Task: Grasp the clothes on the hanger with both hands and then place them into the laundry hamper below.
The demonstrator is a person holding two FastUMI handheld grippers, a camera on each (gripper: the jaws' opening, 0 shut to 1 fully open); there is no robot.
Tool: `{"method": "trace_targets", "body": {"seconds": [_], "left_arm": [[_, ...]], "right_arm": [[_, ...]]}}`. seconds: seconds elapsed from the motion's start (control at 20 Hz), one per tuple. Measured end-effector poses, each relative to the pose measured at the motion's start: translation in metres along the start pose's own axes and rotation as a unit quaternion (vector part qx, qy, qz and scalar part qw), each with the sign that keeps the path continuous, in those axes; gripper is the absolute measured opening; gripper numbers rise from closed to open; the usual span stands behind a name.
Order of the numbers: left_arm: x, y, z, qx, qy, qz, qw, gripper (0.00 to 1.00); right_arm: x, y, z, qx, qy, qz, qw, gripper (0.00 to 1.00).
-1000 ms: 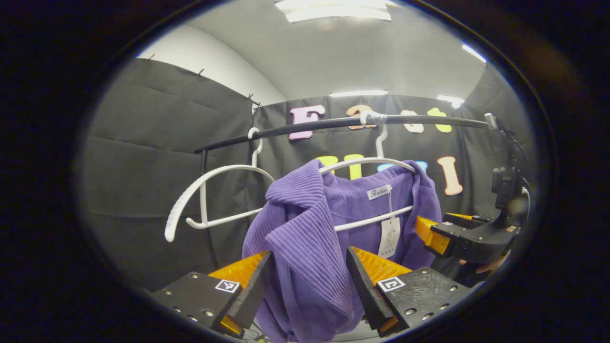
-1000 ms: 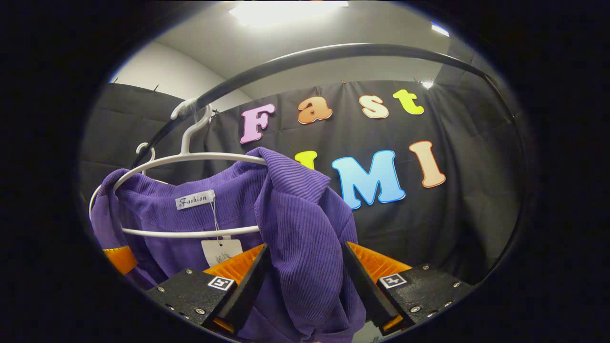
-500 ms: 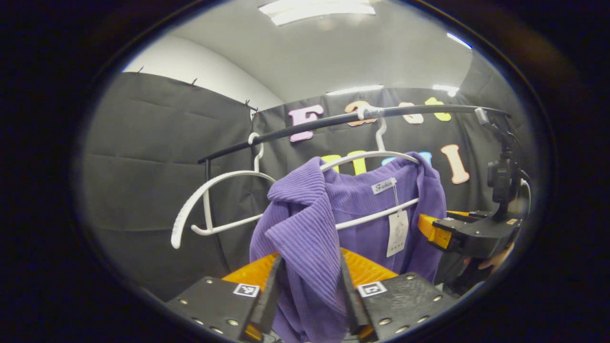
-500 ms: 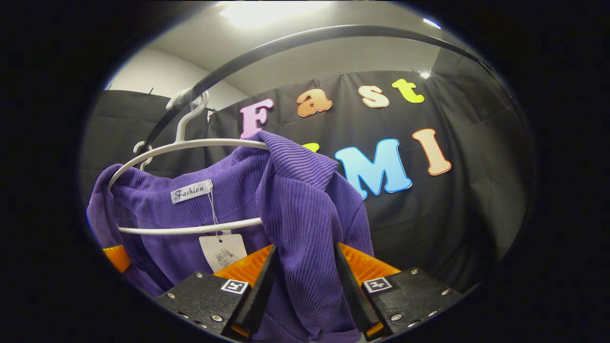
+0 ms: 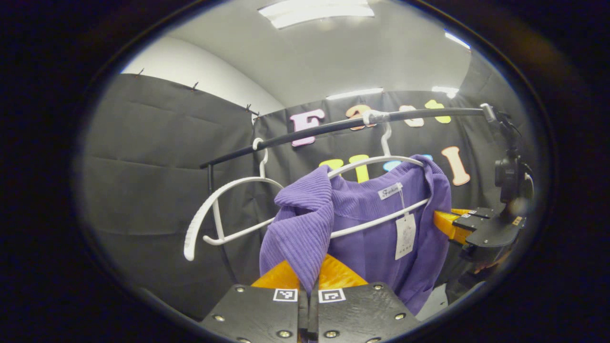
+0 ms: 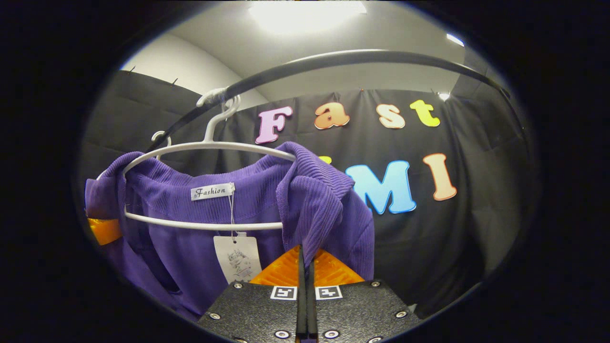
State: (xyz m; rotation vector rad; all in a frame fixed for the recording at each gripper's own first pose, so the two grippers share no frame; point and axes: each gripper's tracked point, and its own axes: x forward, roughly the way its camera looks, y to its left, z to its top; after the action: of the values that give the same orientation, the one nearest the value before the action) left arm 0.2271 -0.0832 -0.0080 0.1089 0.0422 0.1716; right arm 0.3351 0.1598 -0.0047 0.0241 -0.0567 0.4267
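A purple ribbed garment [image 5: 362, 224] hangs on a white hanger [image 5: 376, 162] hooked over a black rail [image 5: 333, 127]. My left gripper [image 5: 309, 286] is shut on the garment's near collar flap [image 5: 305, 219], the cloth pinched between both fingers. In the right gripper view the same garment [image 6: 248, 200] hangs on its hanger [image 6: 214, 145], and my right gripper [image 6: 305, 267] is shut on the other collar flap [image 6: 317, 205]. The right gripper's body [image 5: 481, 228] also shows at the far right of the left gripper view. A paper tag [image 6: 237, 257] dangles inside the neck.
A second white hanger [image 5: 228, 209], bare, hangs on the rail to the left of the garment. A camera on a stand [image 5: 511, 174] sits at the rail's right end. Black cloth walls close in the back and sides.
Both grippers have gone from open around the collar flaps to shut on them. The garment's collar has been tugged slightly toward each gripper; the hanger stays on the rail.
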Motion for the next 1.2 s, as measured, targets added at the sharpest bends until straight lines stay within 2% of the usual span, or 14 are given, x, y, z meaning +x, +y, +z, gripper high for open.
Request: {"method": "trace_targets", "body": {"seconds": [0.05, 0.35, 0.4, 0.75, 0.8, 1.2], "left_arm": [[-0.002, -0.002, 0.006, 0.004, -0.007, -0.006, 1.0, 0.01], [-0.021, 0.02, 0.055, 0.034, -0.058, -0.003, 0.998, 0.01], [-0.02, 0.024, 0.058, 0.033, -0.06, -0.003, 0.998, 0.05], [-0.011, 0.057, 0.071, 0.043, -0.062, 0.009, 0.997, 0.01], [-0.008, 0.061, 0.073, 0.046, -0.063, 0.011, 0.997, 0.05], [0.012, 0.099, 0.066, 0.048, -0.051, 0.038, 0.997, 0.05]], "right_arm": [[-0.003, -0.006, 0.011, -0.006, -0.019, -0.014, 1.0, 0.0], [-0.005, -0.021, 0.06, -0.04, -0.081, -0.054, 0.994, 0.0], [-0.005, -0.023, 0.067, -0.045, -0.089, -0.059, 0.993, 0.0], [-0.003, -0.065, 0.103, -0.078, -0.13, -0.098, 0.984, 0.0], [-0.002, -0.072, 0.107, -0.081, -0.134, -0.103, 0.982, 0.0], [0.016, -0.109, 0.099, -0.096, -0.126, -0.128, 0.979, 0.0]]}}
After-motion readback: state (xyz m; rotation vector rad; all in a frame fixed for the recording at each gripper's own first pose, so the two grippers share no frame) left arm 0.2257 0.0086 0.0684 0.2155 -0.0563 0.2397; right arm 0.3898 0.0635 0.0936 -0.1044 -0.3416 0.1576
